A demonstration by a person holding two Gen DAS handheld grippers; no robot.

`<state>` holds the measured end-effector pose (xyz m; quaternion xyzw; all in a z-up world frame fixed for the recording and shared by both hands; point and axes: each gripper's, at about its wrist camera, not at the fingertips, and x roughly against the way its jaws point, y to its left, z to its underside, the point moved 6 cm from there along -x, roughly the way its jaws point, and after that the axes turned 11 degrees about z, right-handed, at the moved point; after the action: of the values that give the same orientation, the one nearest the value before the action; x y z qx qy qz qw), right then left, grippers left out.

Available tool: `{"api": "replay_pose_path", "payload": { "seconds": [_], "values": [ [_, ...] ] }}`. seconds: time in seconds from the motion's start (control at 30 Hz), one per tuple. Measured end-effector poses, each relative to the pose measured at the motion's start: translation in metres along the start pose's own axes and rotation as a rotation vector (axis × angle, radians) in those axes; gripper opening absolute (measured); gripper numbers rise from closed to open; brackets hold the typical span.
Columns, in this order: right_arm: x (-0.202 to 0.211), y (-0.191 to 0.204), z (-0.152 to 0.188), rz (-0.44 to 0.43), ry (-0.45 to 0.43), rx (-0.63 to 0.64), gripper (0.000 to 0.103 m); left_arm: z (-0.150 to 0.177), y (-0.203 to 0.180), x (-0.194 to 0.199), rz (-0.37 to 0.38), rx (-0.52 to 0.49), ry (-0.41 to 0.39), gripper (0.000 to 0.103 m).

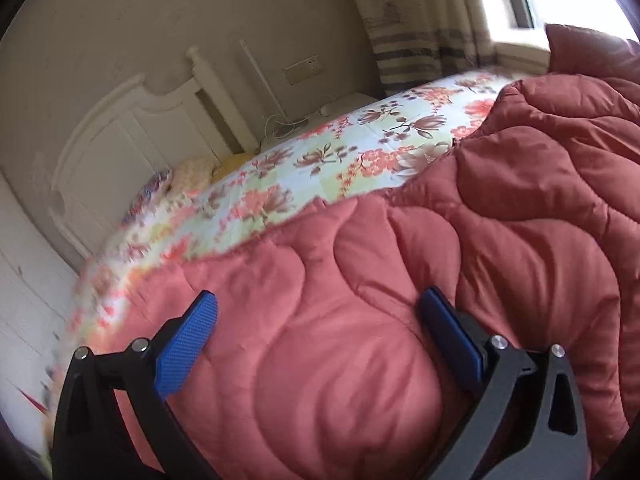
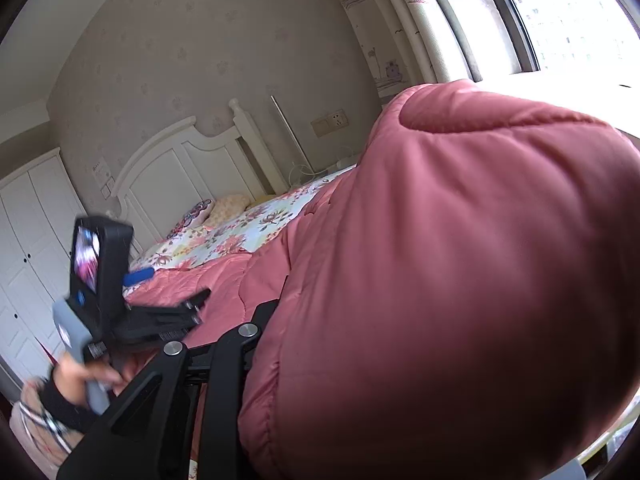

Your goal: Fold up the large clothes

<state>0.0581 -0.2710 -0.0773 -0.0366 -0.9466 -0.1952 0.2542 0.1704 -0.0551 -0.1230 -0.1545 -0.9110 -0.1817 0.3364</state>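
Your big pink quilt (image 1: 400,300) lies on the bed's flowery sheet (image 1: 320,156), near you (the white headboard (image 2: 180,176) is far off). Your right gripper (image 2: 280,320) is clamped on a lifted fold of it. Your left gripper (image 1: 318,320) hangs over the quilt, fingers (image 1: 188,344) wide apart, holding nothing.

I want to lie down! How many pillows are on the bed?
2. A purple patterned pillow lies by the headboard, on the wardrobe side; a cream pillow sits beside it, toward the window. The pink quilt could hide more.
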Motion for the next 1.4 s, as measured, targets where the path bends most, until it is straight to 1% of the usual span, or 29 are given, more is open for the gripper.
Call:
{"api": "replay_pose_path", "payload": {
  "seconds": [0.1, 0.17, 0.27, 0.33, 0.47, 0.53, 0.57, 0.63, 0.67, 0.7, 0.73, 0.77, 0.8, 0.83, 0.87, 0.9, 0.93, 0.97, 1.0, 1.03, 1.07, 1.1, 1.13, 1.17, 1.2, 1.3, 1.33, 1.4],
  "values": [
    [0.004, 0.013, -0.005, 0.031, -0.018, 0.044, 0.036, 0.001, 0.002, -0.003, 0.015, 0.019, 0.004, 0.101],
    [0.009, 0.029, -0.011, 0.051, -0.043, 0.097, 0.036, 0.003, 0.003, -0.004, 0.029, 0.032, 0.008, 0.101],
    [0.017, 0.064, -0.015, 0.101, -0.105, 0.237, 0.037, 0.004, 0.005, -0.005, 0.041, 0.051, 0.013, 0.101],
    [0.020, 0.095, -0.014, 0.137, -0.145, 0.343, 0.037, 0.005, 0.006, -0.005, 0.038, 0.051, 0.011, 0.101],
    [0.013, 0.154, 0.002, 0.215, -0.189, 0.549, 0.037, 0.006, 0.005, -0.005, 0.036, 0.051, 0.012, 0.101],
    [0.006, 0.174, 0.012, 0.235, -0.199, 0.616, 0.037, 0.007, 0.007, -0.006, 0.045, 0.064, 0.015, 0.101],
    [0.003, 0.182, 0.016, 0.267, -0.215, 0.649, 0.037, 0.007, 0.010, -0.007, 0.067, 0.088, 0.021, 0.101],
    [0.001, 0.189, 0.017, 0.253, -0.219, 0.660, 0.037, 0.009, 0.021, -0.010, 0.156, 0.160, 0.033, 0.101],
    [0.002, 0.189, 0.015, 0.246, -0.220, 0.643, 0.037, 0.010, 0.027, -0.009, 0.190, 0.192, 0.033, 0.101],
    [0.002, 0.187, 0.012, 0.242, -0.220, 0.629, 0.037, 0.011, 0.036, -0.004, 0.238, 0.244, 0.027, 0.101],
    [0.004, 0.183, 0.009, 0.240, -0.220, 0.613, 0.037, 0.013, 0.045, 0.004, 0.280, 0.290, 0.011, 0.100],
    [0.005, 0.179, 0.006, 0.243, -0.222, 0.596, 0.037, 0.014, 0.055, 0.014, 0.305, 0.332, -0.007, 0.100],
    [0.005, 0.173, 0.002, 0.247, -0.216, 0.578, 0.037, 0.015, 0.070, 0.030, 0.316, 0.371, -0.038, 0.100],
    [0.003, 0.167, 0.000, 0.250, -0.202, 0.563, 0.037, 0.015, 0.087, 0.049, 0.319, 0.393, -0.087, 0.101],
    [0.002, 0.161, -0.002, 0.256, -0.191, 0.547, 0.037, 0.016, 0.100, 0.062, 0.306, 0.401, -0.120, 0.101],
    [0.002, 0.157, -0.003, 0.262, -0.188, 0.543, 0.037, 0.020, 0.126, 0.081, 0.248, 0.411, -0.174, 0.101],
    [0.001, 0.155, -0.004, 0.268, -0.184, 0.545, 0.037, 0.025, 0.146, 0.090, 0.195, 0.425, -0.200, 0.101],
    [0.001, 0.154, -0.004, 0.269, -0.180, 0.547, 0.037, 0.032, 0.163, 0.092, 0.146, 0.445, -0.207, 0.101],
    [0.001, 0.155, -0.004, 0.268, -0.174, 0.550, 0.037, 0.047, 0.191, 0.086, 0.081, 0.497, -0.176, 0.101],
    [0.001, 0.156, -0.004, 0.268, -0.167, 0.555, 0.037, 0.058, 0.206, 0.075, 0.077, 0.539, -0.138, 0.101],
    [0.001, 0.159, -0.004, 0.270, -0.160, 0.562, 0.037, 0.073, 0.218, 0.060, 0.112, 0.592, -0.094, 0.101],
    [0.000, 0.164, -0.003, 0.272, -0.152, 0.574, 0.037, 0.083, 0.221, 0.047, 0.150, 0.626, -0.067, 0.099],
    [-0.001, 0.171, -0.001, 0.274, -0.146, 0.587, 0.037, 0.089, 0.219, 0.035, 0.192, 0.644, -0.049, 0.099],
    [-0.002, 0.177, 0.000, 0.279, -0.144, 0.603, 0.037, 0.094, 0.212, 0.023, 0.261, 0.651, -0.039, 0.097],
    [-0.004, 0.190, 0.004, 0.288, -0.144, 0.637, 0.037, 0.094, 0.207, 0.015, 0.304, 0.649, -0.037, 0.097],
    [-0.011, 0.223, 0.019, 0.304, -0.154, 0.735, 0.038, 0.094, 0.198, 0.011, 0.361, 0.670, -0.060, 0.096],
    [-0.014, 0.237, 0.029, 0.306, -0.160, 0.788, 0.040, 0.094, 0.196, 0.010, 0.368, 0.673, -0.064, 0.096],
    [-0.023, 0.263, 0.060, 0.308, -0.175, 0.926, 0.047, 0.096, 0.193, 0.014, 0.388, 0.685, -0.083, 0.096]
  ]
}}
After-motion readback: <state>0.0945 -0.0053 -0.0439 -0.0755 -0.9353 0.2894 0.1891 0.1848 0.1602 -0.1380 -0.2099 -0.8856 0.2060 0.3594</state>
